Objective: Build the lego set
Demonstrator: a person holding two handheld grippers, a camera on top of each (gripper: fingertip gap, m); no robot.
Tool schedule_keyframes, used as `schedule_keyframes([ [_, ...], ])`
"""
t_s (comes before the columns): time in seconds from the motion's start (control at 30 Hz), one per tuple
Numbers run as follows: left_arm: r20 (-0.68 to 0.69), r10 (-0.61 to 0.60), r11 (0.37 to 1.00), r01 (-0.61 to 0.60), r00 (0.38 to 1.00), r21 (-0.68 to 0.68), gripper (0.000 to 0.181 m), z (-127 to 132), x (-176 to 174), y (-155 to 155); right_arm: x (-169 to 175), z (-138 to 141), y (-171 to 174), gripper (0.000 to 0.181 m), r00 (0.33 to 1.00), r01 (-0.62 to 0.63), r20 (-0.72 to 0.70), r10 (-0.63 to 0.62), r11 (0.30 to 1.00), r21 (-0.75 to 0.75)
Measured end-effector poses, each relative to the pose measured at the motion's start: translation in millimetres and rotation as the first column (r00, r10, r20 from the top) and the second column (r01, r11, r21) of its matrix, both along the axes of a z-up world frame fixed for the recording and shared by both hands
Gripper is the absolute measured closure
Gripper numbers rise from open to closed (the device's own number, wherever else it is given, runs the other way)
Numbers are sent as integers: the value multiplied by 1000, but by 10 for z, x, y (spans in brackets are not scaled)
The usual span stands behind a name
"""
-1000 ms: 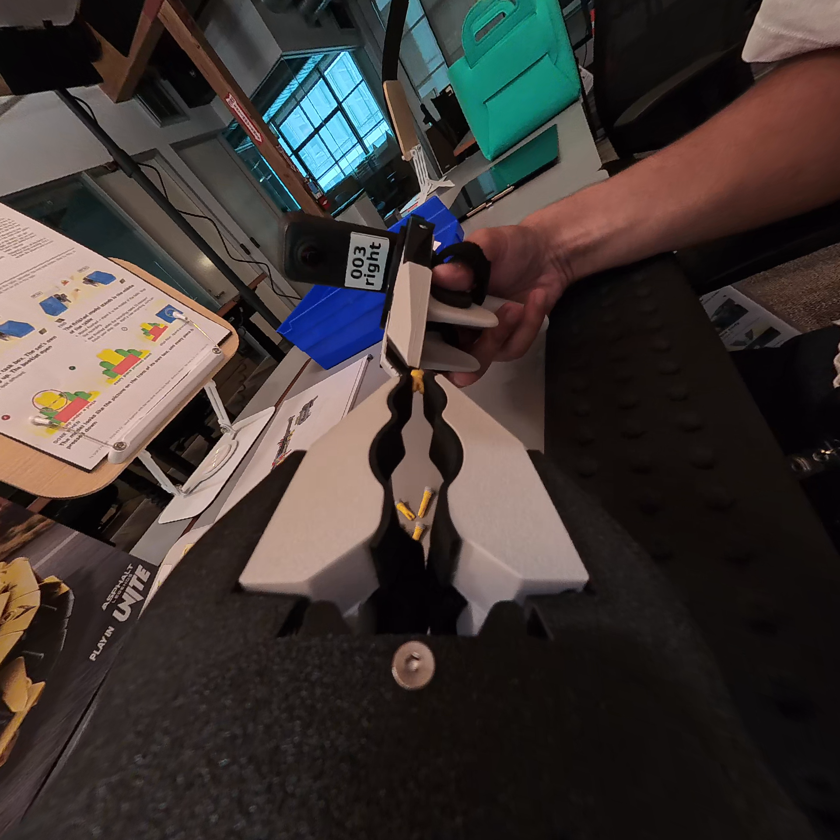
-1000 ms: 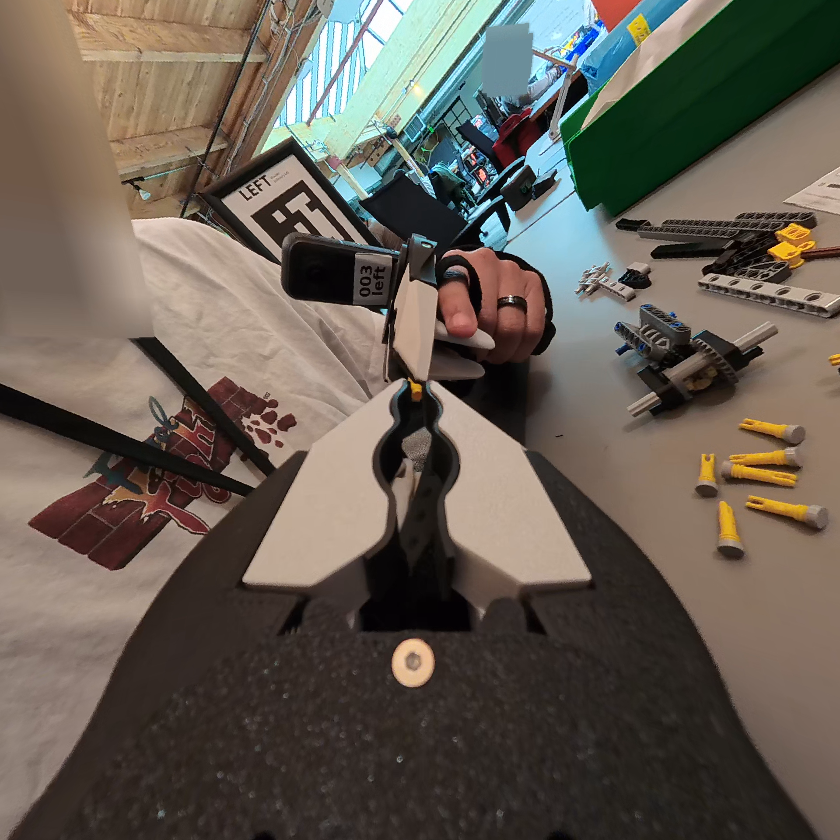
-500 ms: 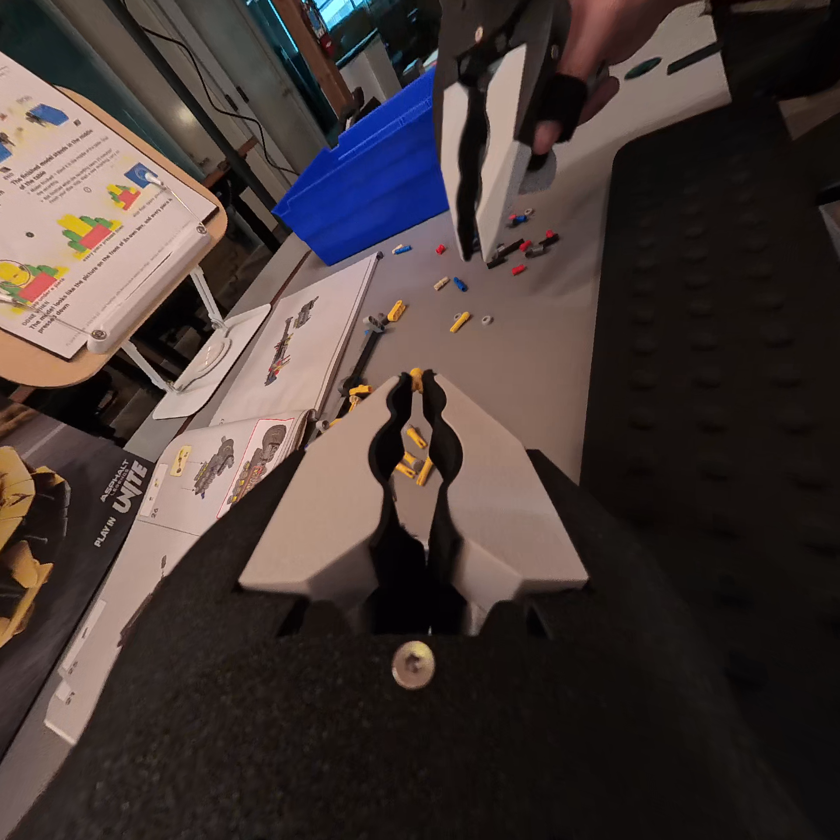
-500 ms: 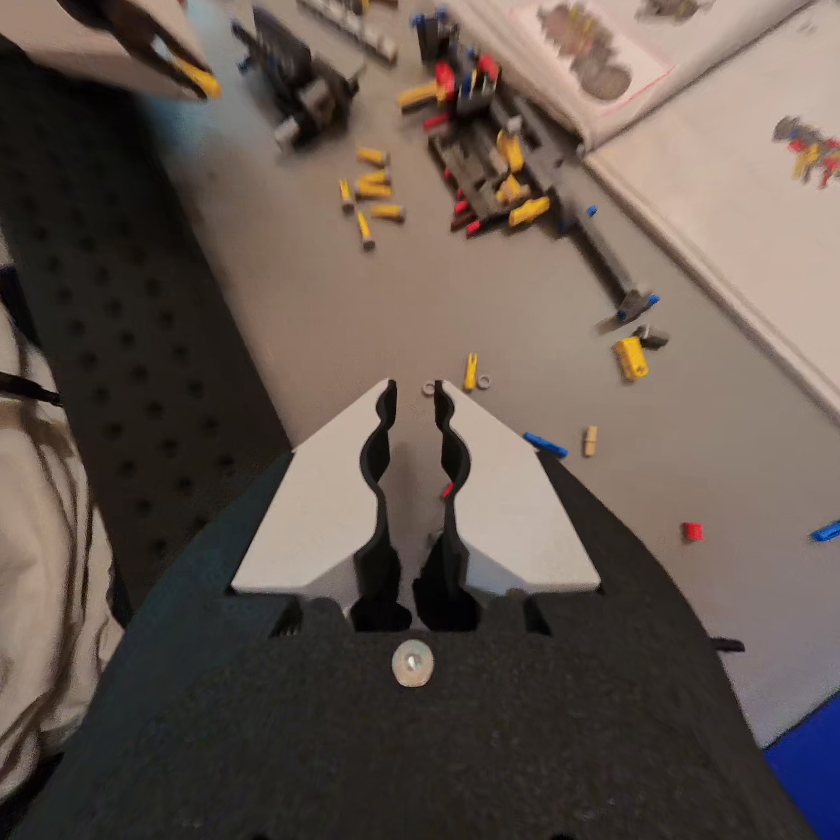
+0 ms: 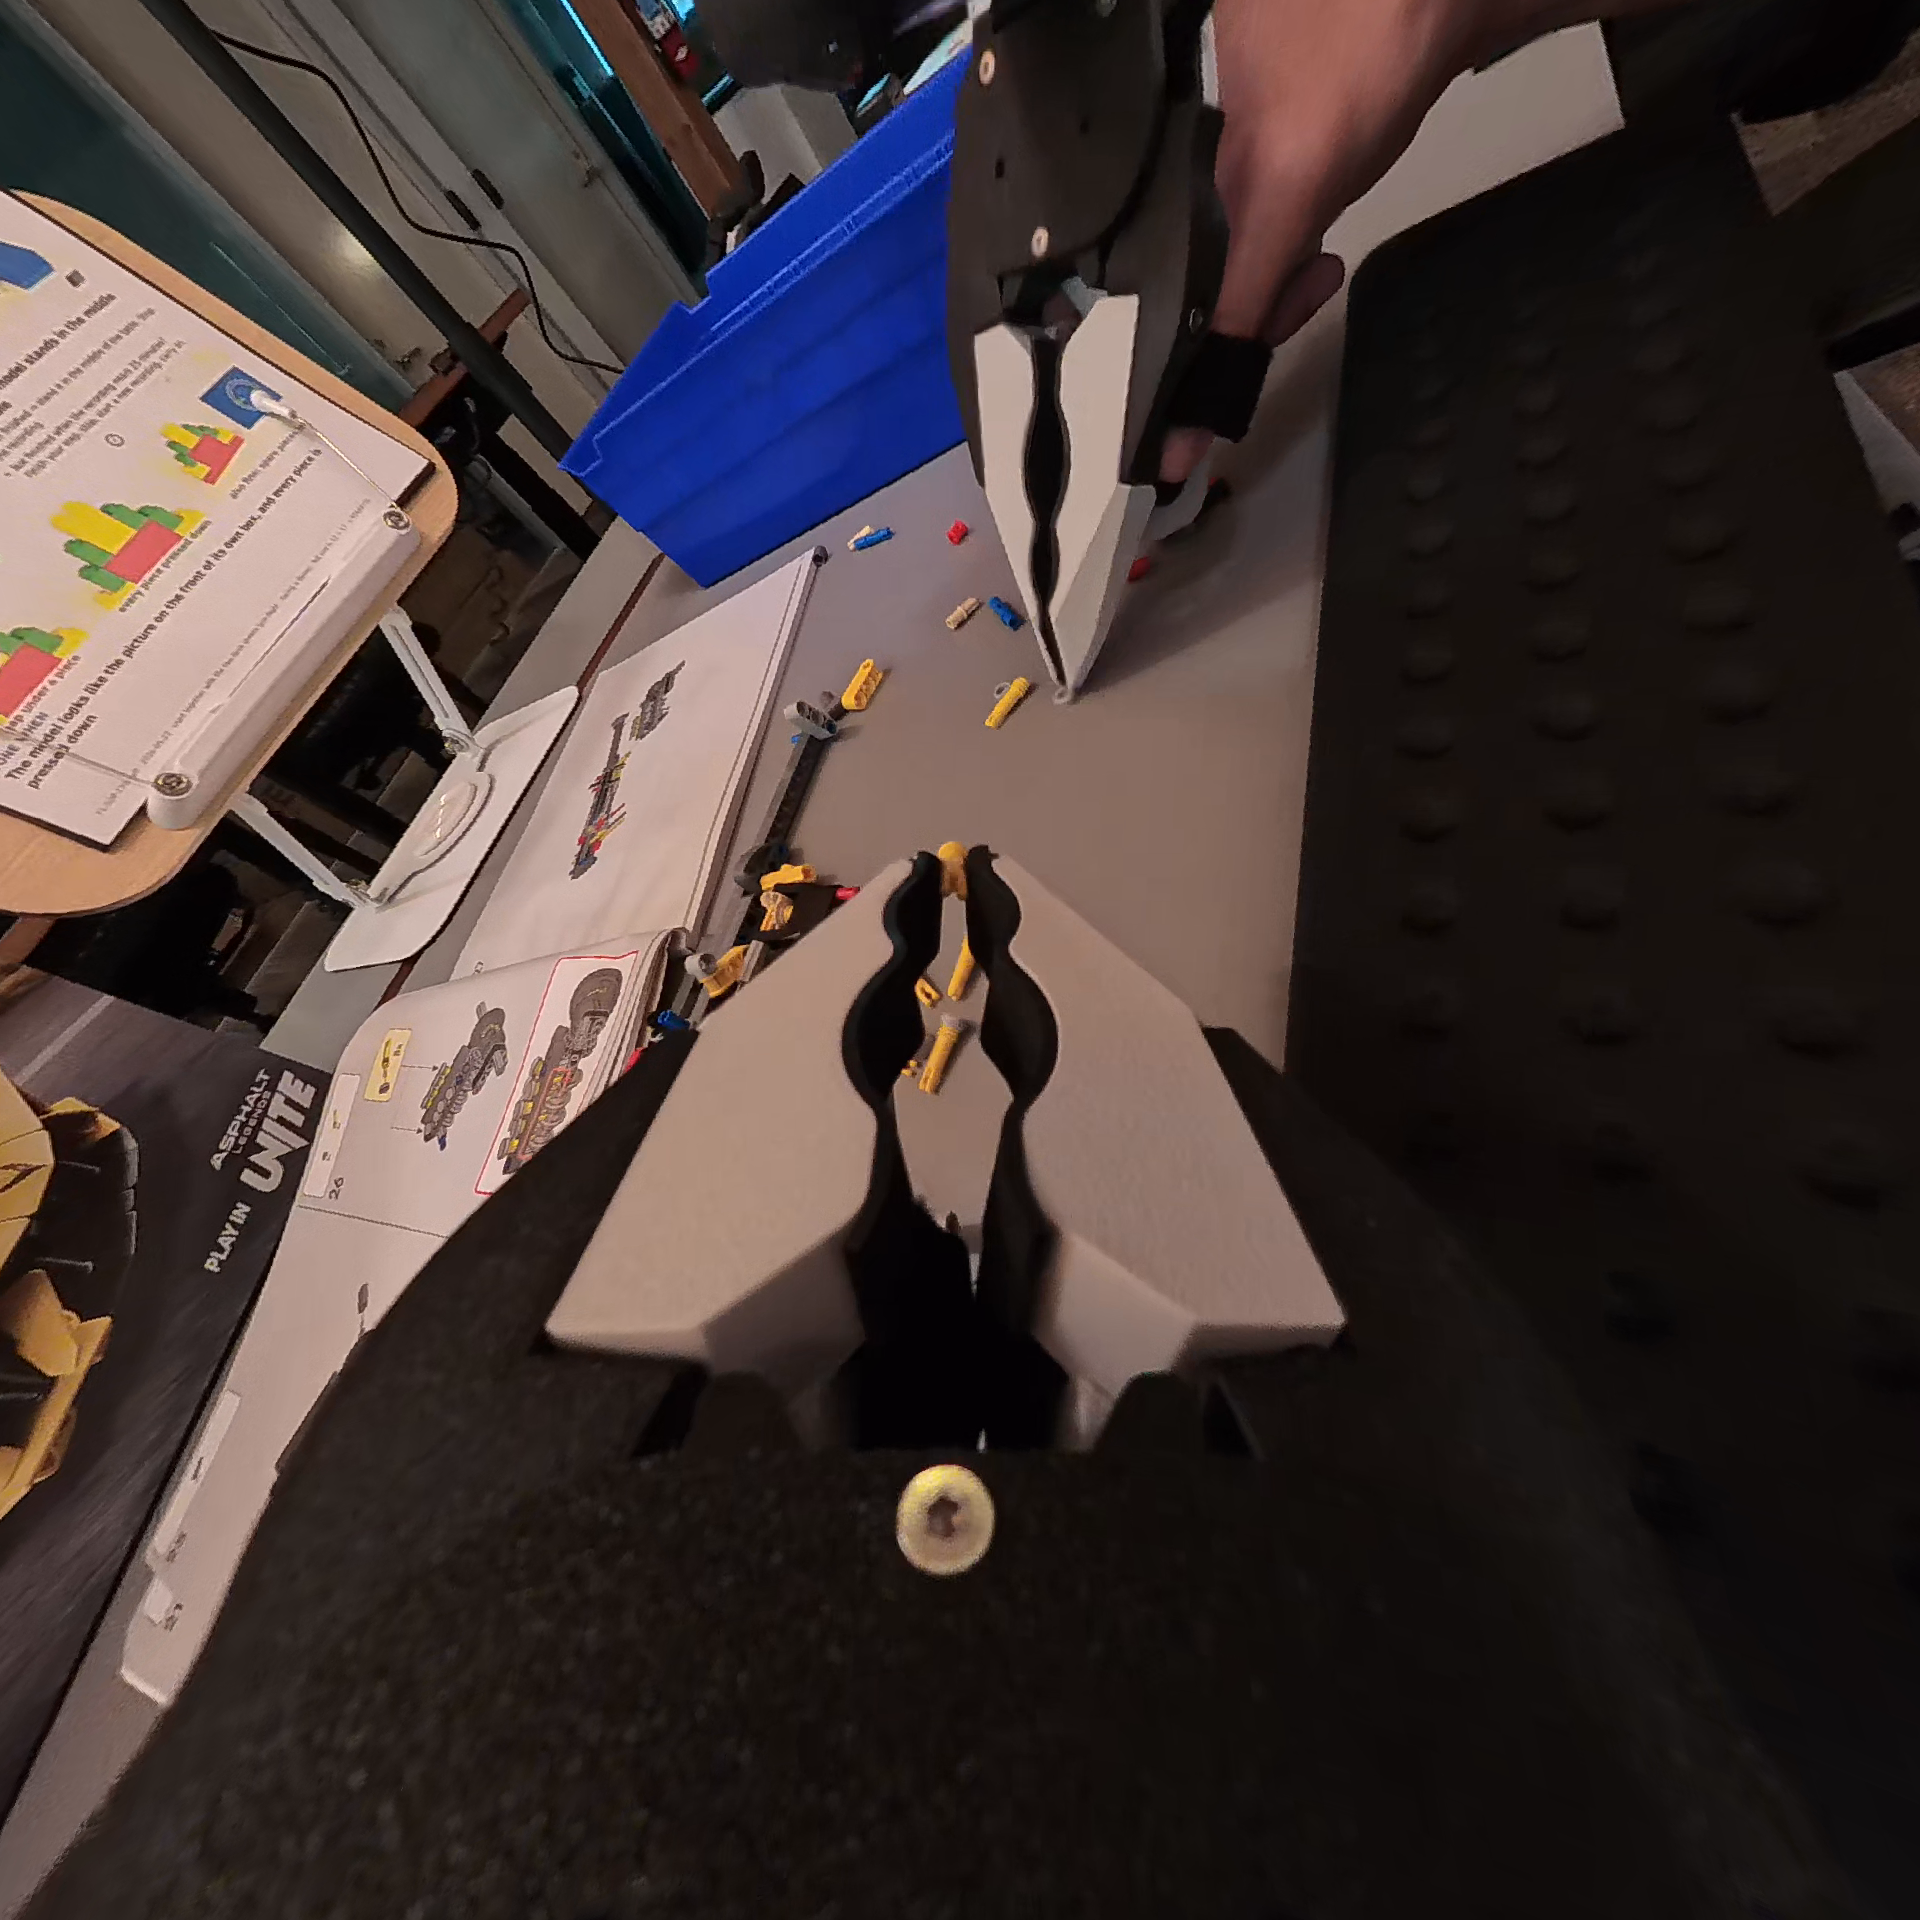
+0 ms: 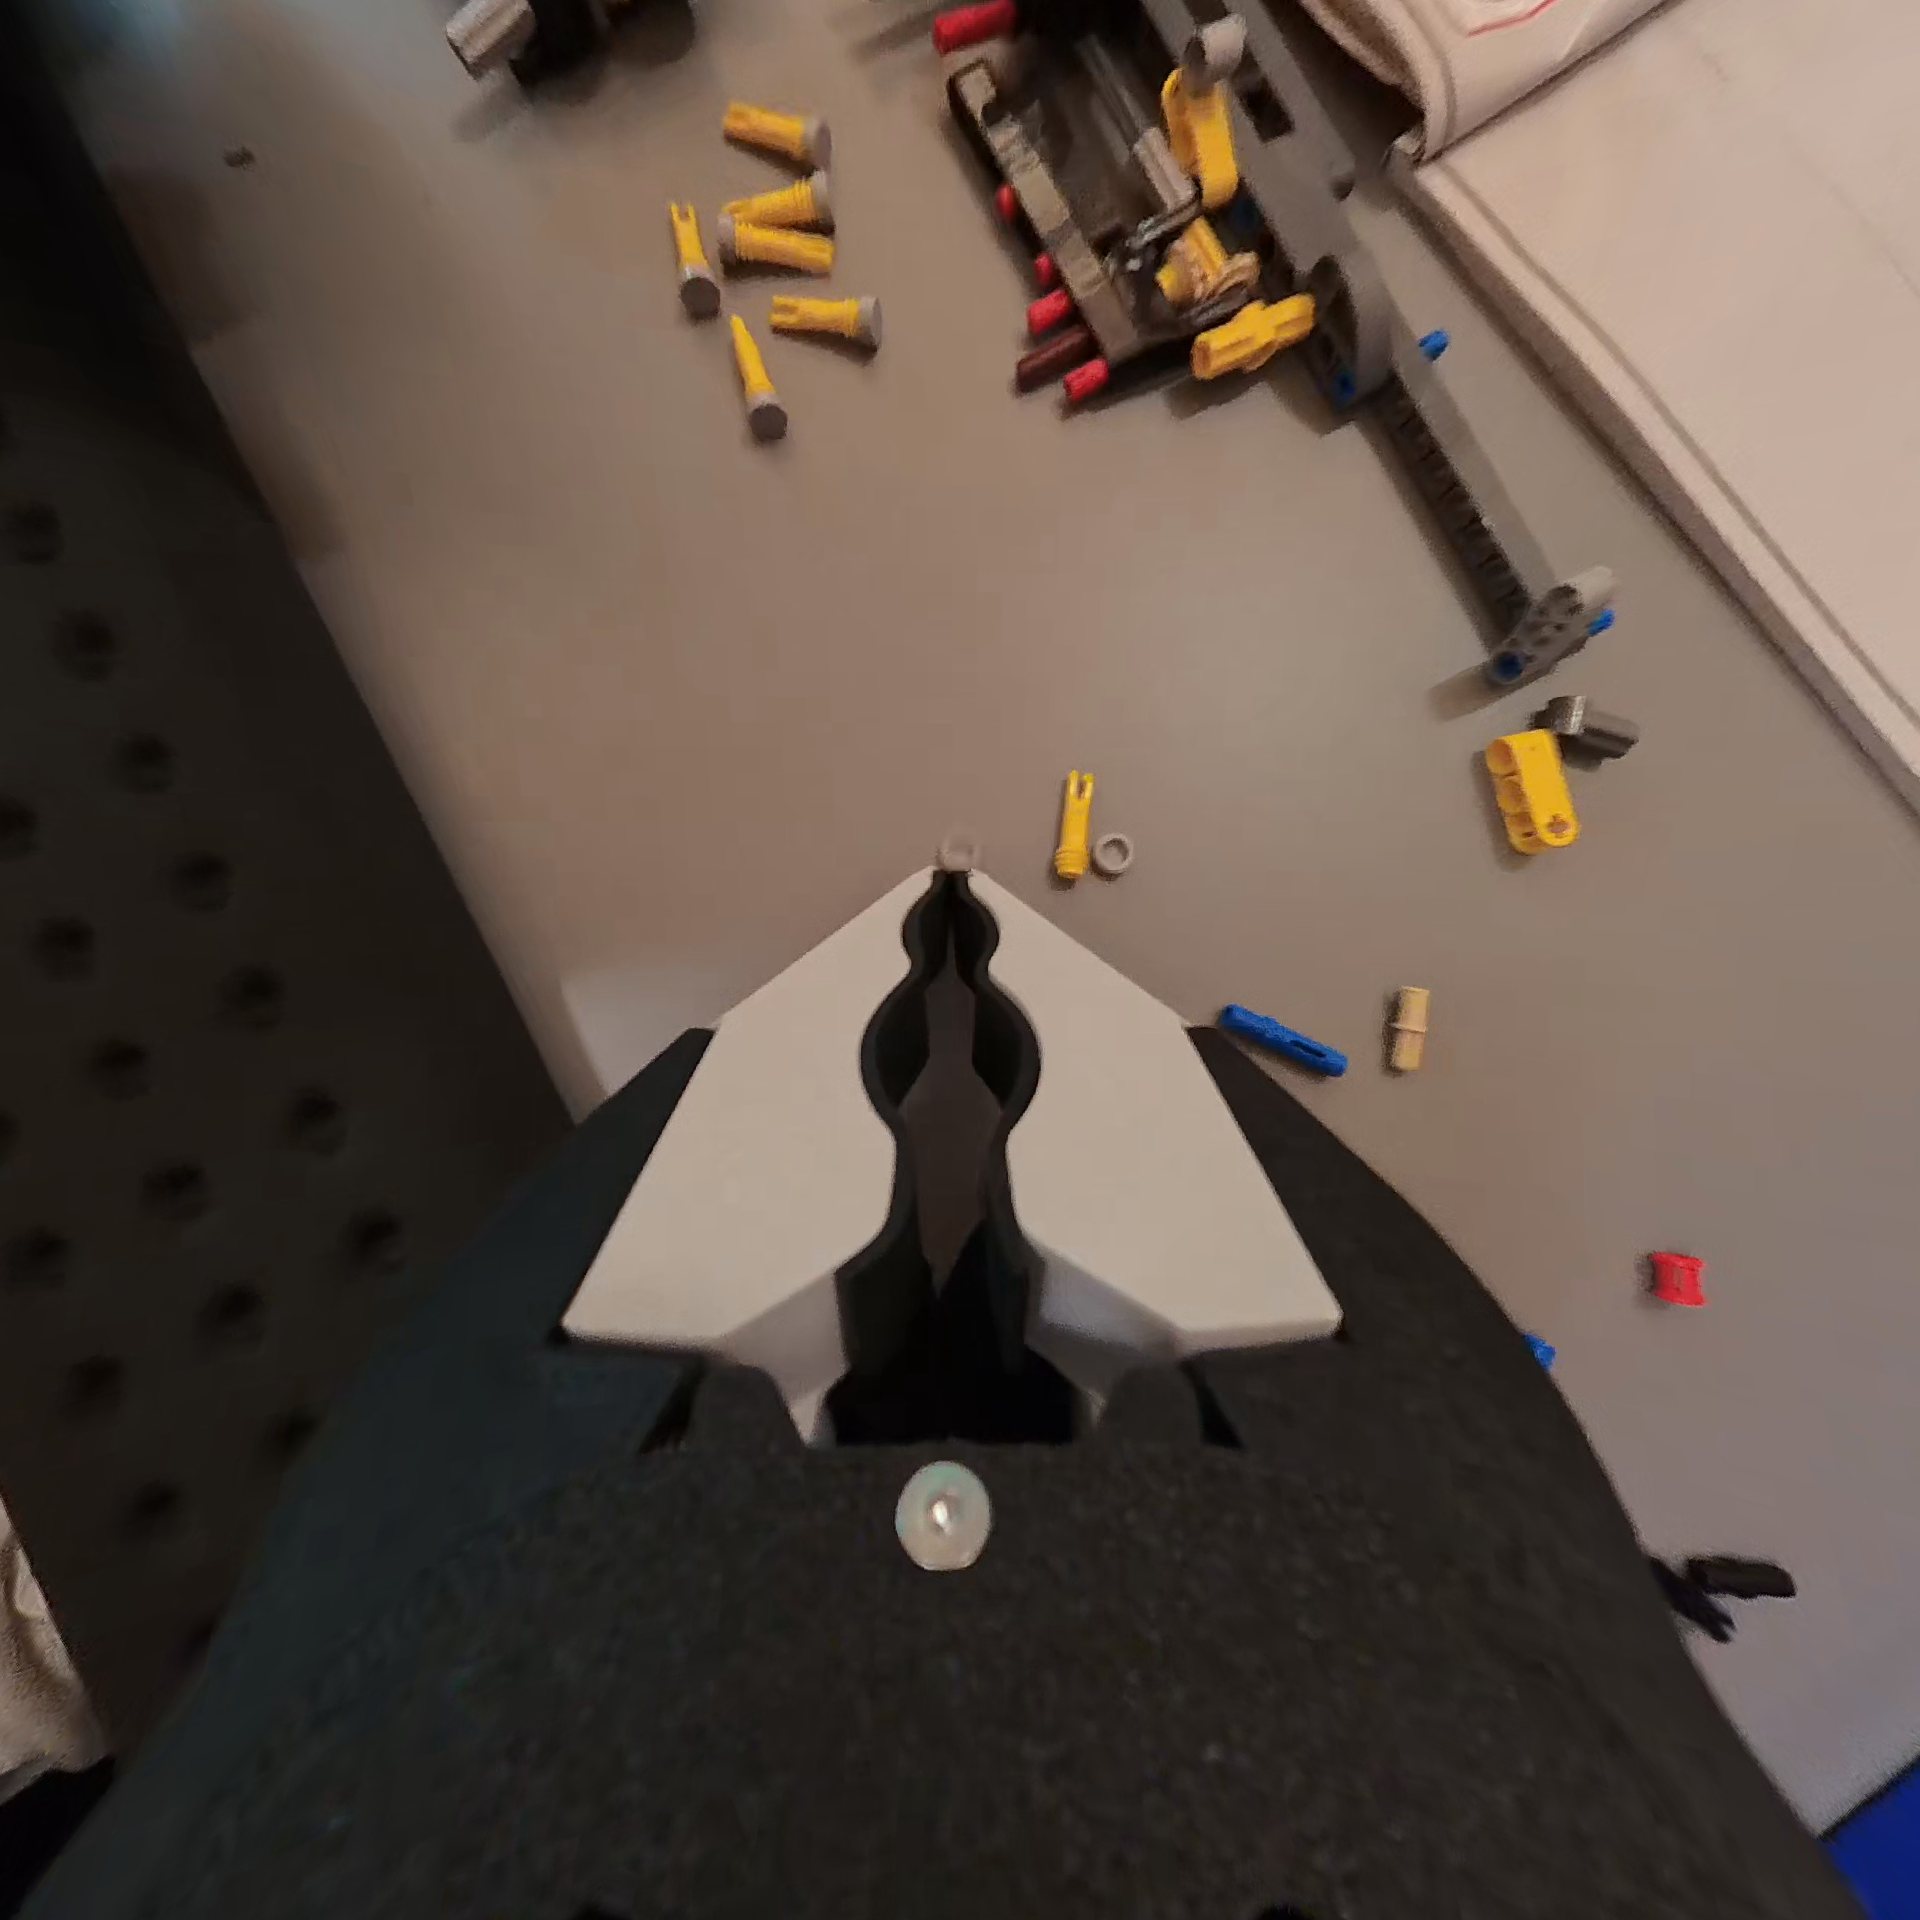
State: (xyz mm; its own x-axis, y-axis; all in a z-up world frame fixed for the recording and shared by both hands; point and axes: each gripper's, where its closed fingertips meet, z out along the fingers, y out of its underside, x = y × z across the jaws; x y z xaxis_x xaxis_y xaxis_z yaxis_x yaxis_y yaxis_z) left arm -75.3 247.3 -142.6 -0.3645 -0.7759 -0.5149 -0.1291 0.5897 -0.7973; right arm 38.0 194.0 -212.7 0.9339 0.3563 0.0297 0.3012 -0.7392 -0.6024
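Two small parts are in hand: the left gripper [image 5: 953,862] is pinched on a yellow pin [image 5: 952,856] at its very tips, held above the tabletop [image 5: 1143,790], and the right gripper [image 6: 954,871] has its tips closed down to the surface on a tiny grey bush [image 6: 957,850]. Whether that ring is truly clamped or only touched cannot be told for sure, since just its top edge peeks past the tips. Just beside it lie a loose yellow pin with a second grey ring [image 6: 1113,856], then a blue pin [image 6: 1283,1039] and a tan pin [image 6: 1408,1029] nearer the right gripper's side. Farther toward the instruction booklet [image 5: 665,758] sits the half-built grey beam assembly [image 6: 1174,239], with a cluster of yellow pins [image 6: 774,239] next to it. A blue bin [image 5: 821,364] stands at the far edge, and a black dimpled mat [image 5: 1610,727] runs along the near side.

Judged from here, the risk is the bush: it is round, tiny and held only at the tip, so it could squirt out on lifting and roll among the spare parts. The left pin, gripped by one end, could twist when the ring is pushed on
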Motion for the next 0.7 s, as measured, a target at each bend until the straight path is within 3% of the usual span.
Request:
schedule_keyframes([
  [0.23, -3, -1, 1000, 1, 1000, -1, 178, -8, 2, 3, -50, 71, 28, 180, 999, 6, -46, -4, 999, 46],
  [0.33, -8, -5, 1000, 5, 1000, 9, 178, -23, 5, -9, -41, 99, 119, 167, 998, 27, -66, -22, 997, 68],
  [0.5, -13, -5, 1000, 5, 1000, 16, 178, -43, -1, -6, -53, 37, 197, 171, 995, 19, -103, -14, 999, 44],
  [0.63, -14, -5, 1000, 5, 1000, 12, 178, -40, 0, -2, -78, 1, 182, 174, 999, -30, -37, 31, 999, 28],
  [0.7, -12, -5, 1000, 5, 1000, 18, 178, -40, 1, -7, -36, 17, 180, 174, 991, -86, 100, 83, 996, 28],
])
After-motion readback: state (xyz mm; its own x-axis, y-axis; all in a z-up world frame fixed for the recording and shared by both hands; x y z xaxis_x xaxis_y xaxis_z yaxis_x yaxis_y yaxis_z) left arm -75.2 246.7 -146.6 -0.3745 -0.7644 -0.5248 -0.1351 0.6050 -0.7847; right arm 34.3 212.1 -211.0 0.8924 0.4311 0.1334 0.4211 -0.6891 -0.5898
